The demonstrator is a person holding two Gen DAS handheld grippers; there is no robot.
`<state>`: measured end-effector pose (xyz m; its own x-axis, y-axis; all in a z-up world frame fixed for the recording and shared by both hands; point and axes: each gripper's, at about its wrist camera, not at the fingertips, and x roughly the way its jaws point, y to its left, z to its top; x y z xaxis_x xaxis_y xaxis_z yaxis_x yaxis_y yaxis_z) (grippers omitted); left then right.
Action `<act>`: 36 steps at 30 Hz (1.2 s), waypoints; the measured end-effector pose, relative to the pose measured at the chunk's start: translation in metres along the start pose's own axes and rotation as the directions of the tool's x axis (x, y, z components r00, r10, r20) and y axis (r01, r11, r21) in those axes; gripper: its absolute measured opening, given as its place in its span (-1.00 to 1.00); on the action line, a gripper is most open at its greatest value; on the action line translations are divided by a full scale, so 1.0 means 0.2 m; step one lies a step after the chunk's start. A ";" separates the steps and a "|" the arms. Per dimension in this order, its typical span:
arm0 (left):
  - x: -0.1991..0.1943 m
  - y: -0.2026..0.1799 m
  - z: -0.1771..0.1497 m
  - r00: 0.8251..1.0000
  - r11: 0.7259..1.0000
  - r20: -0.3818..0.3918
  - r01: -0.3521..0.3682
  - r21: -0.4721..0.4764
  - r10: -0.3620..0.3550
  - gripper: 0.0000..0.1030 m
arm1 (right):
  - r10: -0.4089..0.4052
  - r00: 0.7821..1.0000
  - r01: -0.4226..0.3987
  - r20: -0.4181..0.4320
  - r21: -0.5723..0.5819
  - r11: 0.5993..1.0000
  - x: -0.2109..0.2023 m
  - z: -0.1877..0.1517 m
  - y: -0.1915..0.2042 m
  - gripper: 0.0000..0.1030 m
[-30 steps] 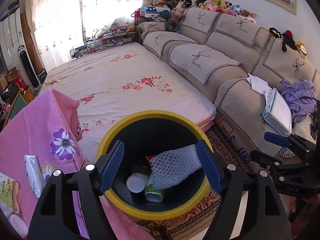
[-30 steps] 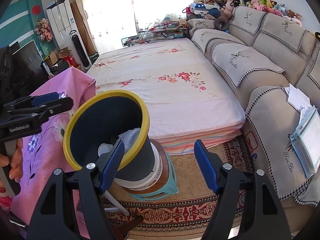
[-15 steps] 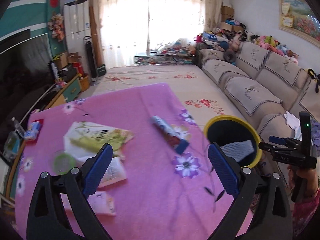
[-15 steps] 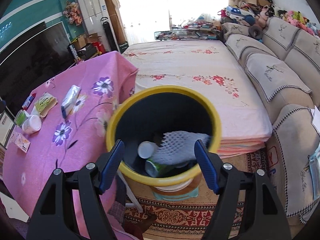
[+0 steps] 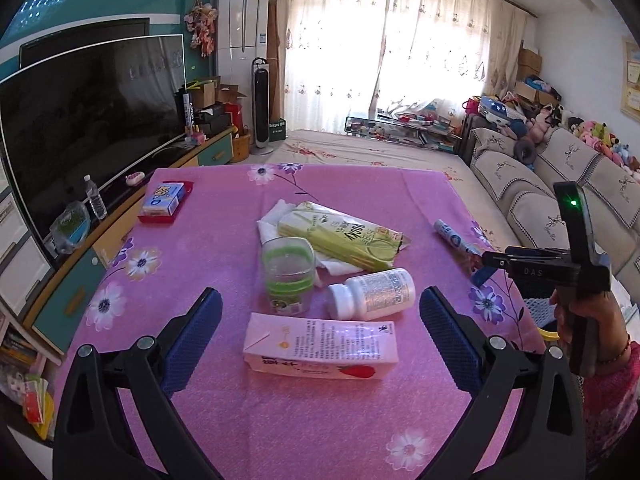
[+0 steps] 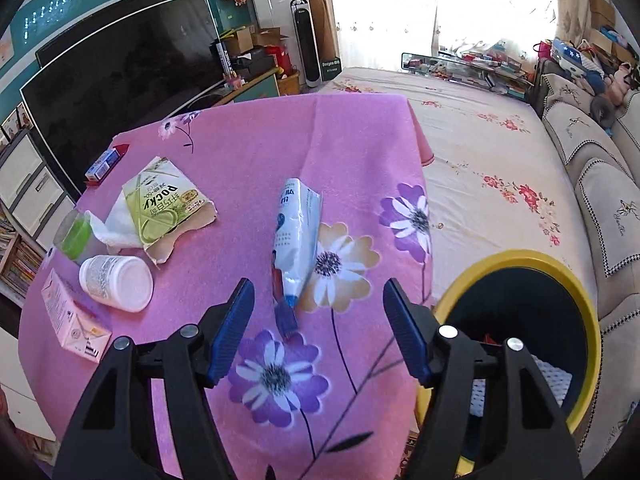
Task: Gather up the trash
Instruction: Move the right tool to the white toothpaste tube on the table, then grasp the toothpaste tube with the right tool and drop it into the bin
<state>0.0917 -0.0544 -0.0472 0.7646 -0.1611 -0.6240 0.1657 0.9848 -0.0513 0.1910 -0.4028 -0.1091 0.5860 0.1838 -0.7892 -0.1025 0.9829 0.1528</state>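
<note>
Now both grippers hang over the pink floral tablecloth. Left gripper: jaws opening, nearly at full spread, empty, above the pink carton, white bottle and green cup. Right gripper: jaws closing, empty, above the squeezed tube; the yellow-rimmed bin stands just beside the table.

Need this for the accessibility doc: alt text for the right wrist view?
Empty, closing right hand-held gripper hovers over a squeezed white-and-blue toothpaste tube on a pink floral tablecloth; a yellow-rimmed dark trash bin stands at the table's right edge.
</note>
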 end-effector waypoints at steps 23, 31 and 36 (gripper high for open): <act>0.04 0.08 -0.02 1.000 1.000 -0.008 0.007 -0.026 -0.007 0.89 | -0.052 0.999 0.052 0.016 0.009 0.999 -0.14 -0.04 -0.01 -0.62; 0.02 0.03 -0.03 1.000 1.000 -0.005 0.015 -0.012 -0.015 0.89 | -0.172 0.985 0.169 0.013 0.130 0.977 -0.34 -0.22 -0.39 -0.61; 0.01 -0.02 -0.04 1.000 1.000 -0.005 0.017 0.003 -0.017 0.89 | -0.221 0.975 0.223 -0.030 0.190 0.956 -0.32 -0.32 -0.59 -0.61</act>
<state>0.0876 -0.0573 -0.0533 0.7584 -0.1775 -0.6272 0.1805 0.9818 -0.0596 0.1140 -0.5302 -0.1157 0.5696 -0.0378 -0.8211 0.1854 0.9791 0.0835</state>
